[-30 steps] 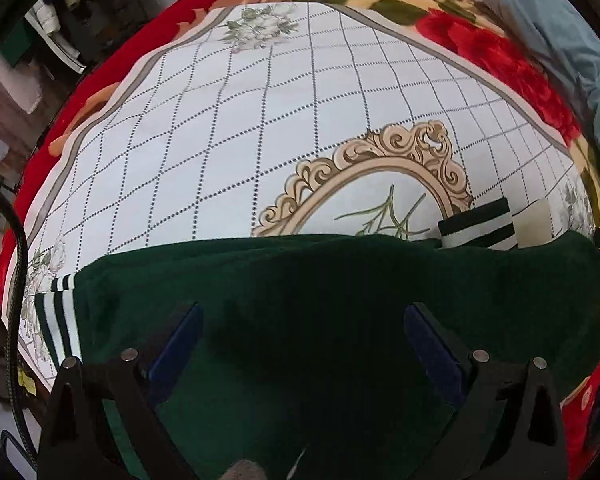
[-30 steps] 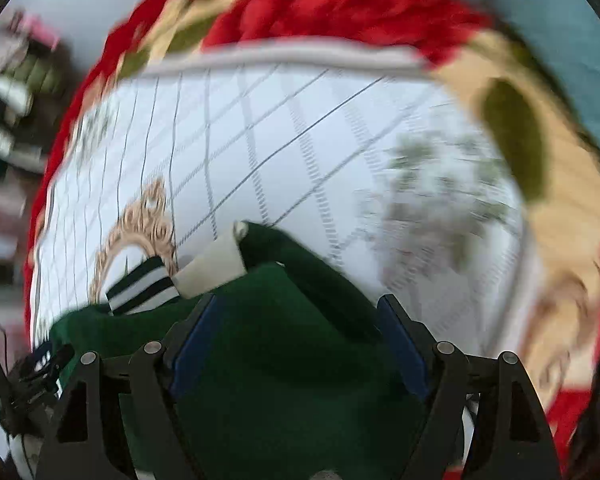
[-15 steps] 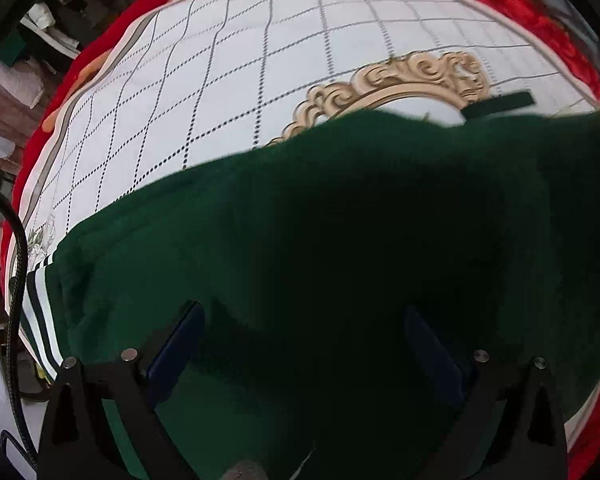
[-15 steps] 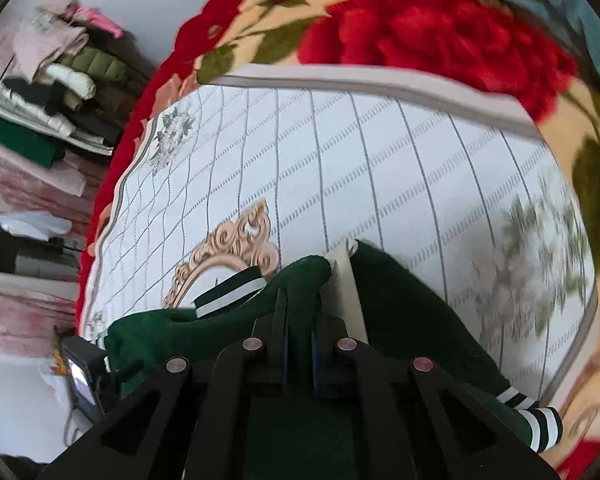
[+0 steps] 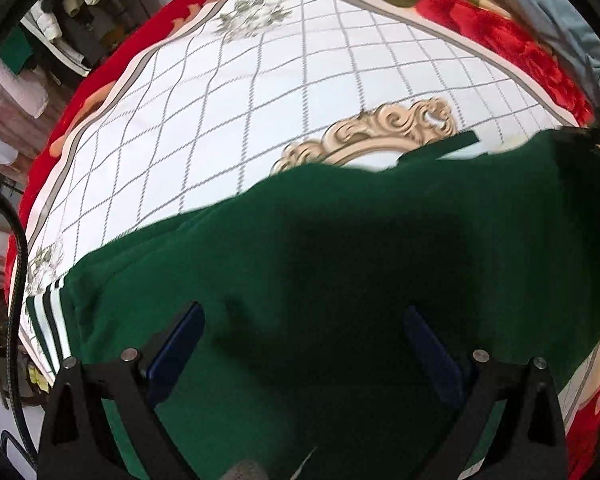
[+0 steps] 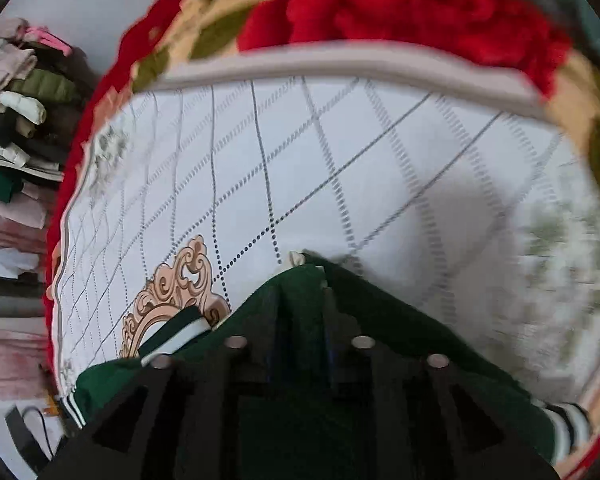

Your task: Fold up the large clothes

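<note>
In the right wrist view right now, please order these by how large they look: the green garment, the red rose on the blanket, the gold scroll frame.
1. green garment, though nearness to the camera enlarges it
2. red rose
3. gold scroll frame, partly covered by the garment

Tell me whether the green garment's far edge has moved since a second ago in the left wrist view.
Yes. The green garment has its far edge further up the blanket: it now covers the lower part of the gold scroll frame, which earlier lay clear beyond it.
</note>
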Motion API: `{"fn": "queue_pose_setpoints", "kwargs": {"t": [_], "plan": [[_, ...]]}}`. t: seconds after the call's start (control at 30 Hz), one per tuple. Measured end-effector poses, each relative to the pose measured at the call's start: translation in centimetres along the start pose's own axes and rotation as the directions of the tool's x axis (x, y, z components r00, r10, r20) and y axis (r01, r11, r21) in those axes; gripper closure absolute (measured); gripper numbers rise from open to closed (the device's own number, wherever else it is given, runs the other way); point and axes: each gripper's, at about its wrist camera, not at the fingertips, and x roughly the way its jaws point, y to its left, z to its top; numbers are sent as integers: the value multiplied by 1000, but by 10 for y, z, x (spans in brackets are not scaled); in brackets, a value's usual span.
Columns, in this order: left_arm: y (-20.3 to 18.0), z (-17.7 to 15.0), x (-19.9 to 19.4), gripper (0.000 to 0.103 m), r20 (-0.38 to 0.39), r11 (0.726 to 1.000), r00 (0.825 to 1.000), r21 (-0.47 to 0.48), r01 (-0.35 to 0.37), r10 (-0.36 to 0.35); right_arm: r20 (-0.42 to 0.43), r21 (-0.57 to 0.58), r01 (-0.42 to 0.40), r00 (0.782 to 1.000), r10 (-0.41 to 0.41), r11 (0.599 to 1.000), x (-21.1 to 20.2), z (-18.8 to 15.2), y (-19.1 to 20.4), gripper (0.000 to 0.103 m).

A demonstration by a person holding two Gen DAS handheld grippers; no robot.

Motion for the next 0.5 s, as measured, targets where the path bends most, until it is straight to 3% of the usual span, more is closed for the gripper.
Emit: {"fn": "queue_pose_setpoints", "kwargs": {"t": [0.1, 0.23, 0.33, 0.4, 0.5], "plan": [[-8, 16, 15, 0, 19, 999, 1000, -34, -22, 23, 91, -28, 61, 994, -58, 998, -47, -25, 2, 73], [-5, 24, 48, 0, -9, 997, 1000, -77, -17, 16, 104, -70, 12, 995, -5, 997, -68, -58, 16, 73], [-1, 25, 52, 0, 6, 996, 1000, -84, 8, -7, 3, -148, -17, 1000, 18, 989, -29, -66, 37, 73], [3, 22, 52, 0, 11, 995, 1000, -93, 30, -29, -87, -141, -43, 996, 31, 989, 9, -65, 45, 73], [13, 17, 49, 0, 0, 993, 1000, -113, 28, -28, -178, -126, 11, 983, -33, 992, 64, -58, 50, 73]]}}
